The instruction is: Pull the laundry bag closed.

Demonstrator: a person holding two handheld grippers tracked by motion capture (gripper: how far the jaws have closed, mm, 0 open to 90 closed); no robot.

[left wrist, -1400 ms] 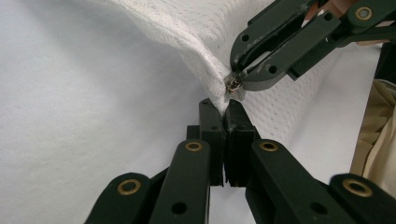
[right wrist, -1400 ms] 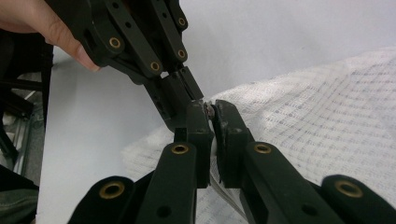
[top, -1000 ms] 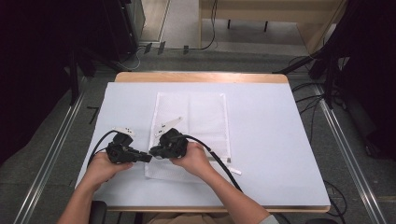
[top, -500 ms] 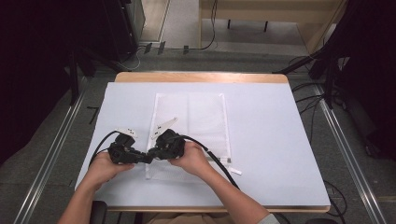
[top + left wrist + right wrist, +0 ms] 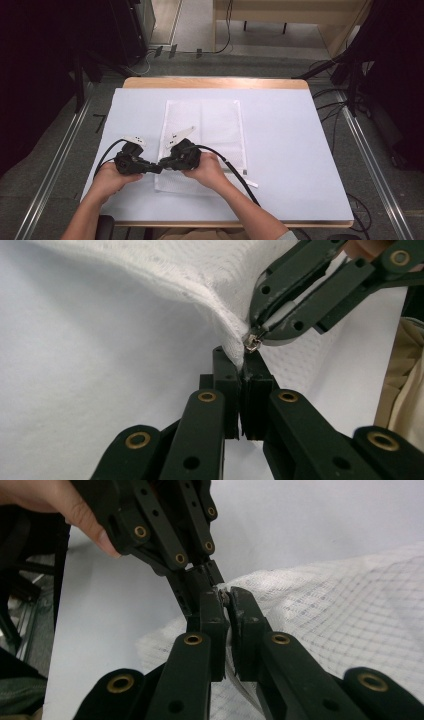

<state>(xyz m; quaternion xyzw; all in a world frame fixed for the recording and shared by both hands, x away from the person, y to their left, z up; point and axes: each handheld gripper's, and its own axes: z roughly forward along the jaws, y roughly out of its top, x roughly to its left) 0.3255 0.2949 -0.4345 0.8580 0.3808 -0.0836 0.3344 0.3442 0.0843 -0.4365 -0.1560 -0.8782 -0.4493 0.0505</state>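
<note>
1. Nearest to us, our left gripper (image 5: 242,372) has just been closing; its jaws are now clamped on the near left corner of the mesh bag (image 5: 220,285), with the white fabric pinched between them.
2. Right beside it, our right gripper (image 5: 226,600) is closed on the small metal zipper pull (image 5: 252,343) at that same corner.
3. From above, the two grippers meet tip to tip at the bag's near left edge, the left hand (image 5: 111,176) and right hand (image 5: 207,170) holding them low over the table (image 5: 300,150).
4. Beyond them, the mesh bag (image 5: 210,125) lies flat in the middle of the white table cover, reaching toward the far side.
5. A white tag (image 5: 134,140) rests just beyond the left gripper.
</note>
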